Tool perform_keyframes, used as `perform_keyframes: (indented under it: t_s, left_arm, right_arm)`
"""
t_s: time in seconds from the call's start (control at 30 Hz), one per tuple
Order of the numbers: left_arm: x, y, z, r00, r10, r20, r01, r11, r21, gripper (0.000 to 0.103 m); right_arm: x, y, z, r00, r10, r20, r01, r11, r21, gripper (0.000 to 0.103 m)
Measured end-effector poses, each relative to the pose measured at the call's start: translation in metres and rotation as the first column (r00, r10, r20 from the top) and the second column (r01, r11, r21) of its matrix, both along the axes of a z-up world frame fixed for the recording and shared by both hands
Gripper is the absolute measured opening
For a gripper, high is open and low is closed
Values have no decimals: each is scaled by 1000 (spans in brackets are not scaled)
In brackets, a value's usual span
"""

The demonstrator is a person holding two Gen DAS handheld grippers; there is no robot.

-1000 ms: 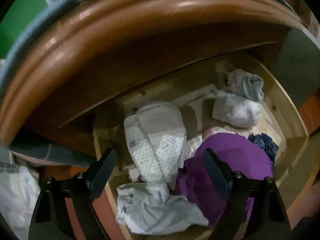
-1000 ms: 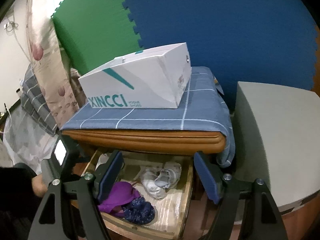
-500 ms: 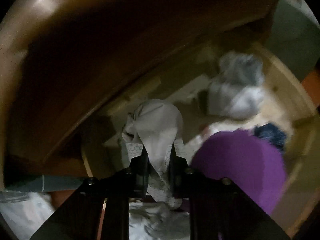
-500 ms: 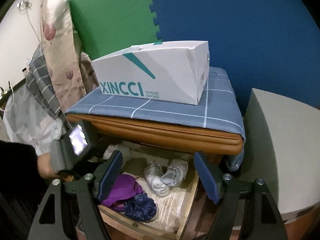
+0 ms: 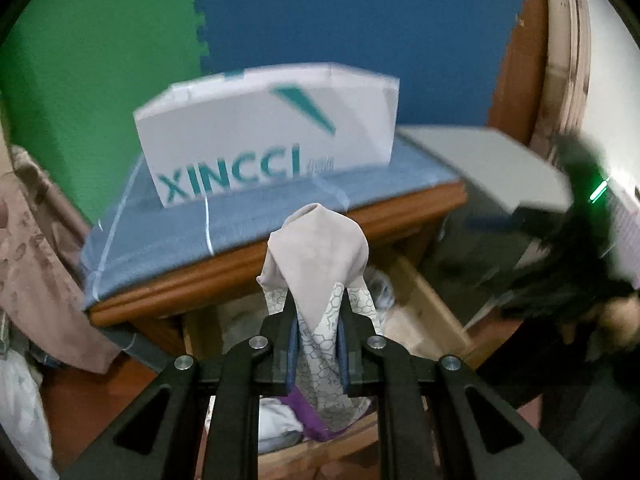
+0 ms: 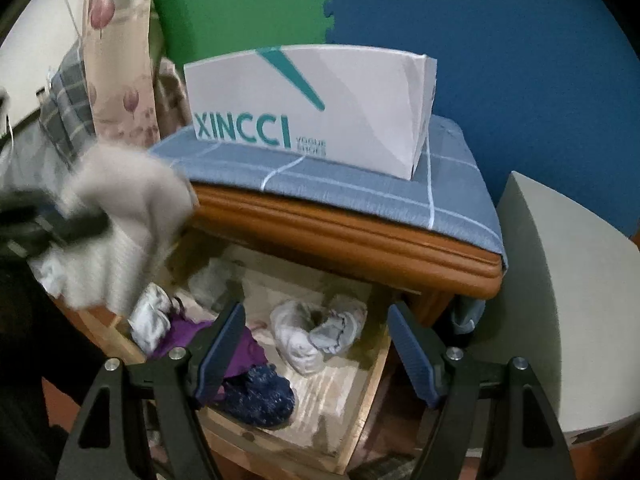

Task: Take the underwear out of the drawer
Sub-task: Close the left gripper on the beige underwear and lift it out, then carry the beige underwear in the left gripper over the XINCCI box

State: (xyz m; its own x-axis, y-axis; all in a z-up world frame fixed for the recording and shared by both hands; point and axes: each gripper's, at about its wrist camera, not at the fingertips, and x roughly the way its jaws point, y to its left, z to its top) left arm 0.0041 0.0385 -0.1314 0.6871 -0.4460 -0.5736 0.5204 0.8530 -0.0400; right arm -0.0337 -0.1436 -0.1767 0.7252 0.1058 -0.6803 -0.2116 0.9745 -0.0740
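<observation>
You are clamping the left gripper [image 5: 318, 344] on the grey underwear [image 5: 320, 256] at centre frame, its jaws pinched together on the honeycomb-printed fabric, which is hanging limp above the open drawer [image 6: 372, 412]. It is looking soft and light, so it should sag and swing; holding it by a bunched fold seems safest. At lower right, your right gripper [image 6: 316, 350] is hovering spread apart, holding nothing, over the white socks [image 6: 316, 336].

A box [image 6: 316, 108] sits on a cloth [image 6: 360, 184] covering the cabinet [image 6: 340, 232]. Below it the drawer [image 6: 360, 412] stands open, socks [image 6: 316, 336] behind a bundle [image 6: 260, 400]. The underwear [image 5: 320, 264] hangs above the drawer's left side.
</observation>
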Motion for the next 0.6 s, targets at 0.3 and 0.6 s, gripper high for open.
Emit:
perform_keyframes:
  t_s: [0.3, 0.6]
  left_arm:
    - [-38, 13, 113, 981, 22, 191, -4, 996, -91, 13]
    - [-51, 26, 201, 928, 110, 356, -55, 985, -161, 14]
  right_arm:
    - [2, 15, -10, 999, 32, -26, -34, 997, -74, 76]
    - [3, 16, -11, 998, 46, -32, -48, 996, -76, 76]
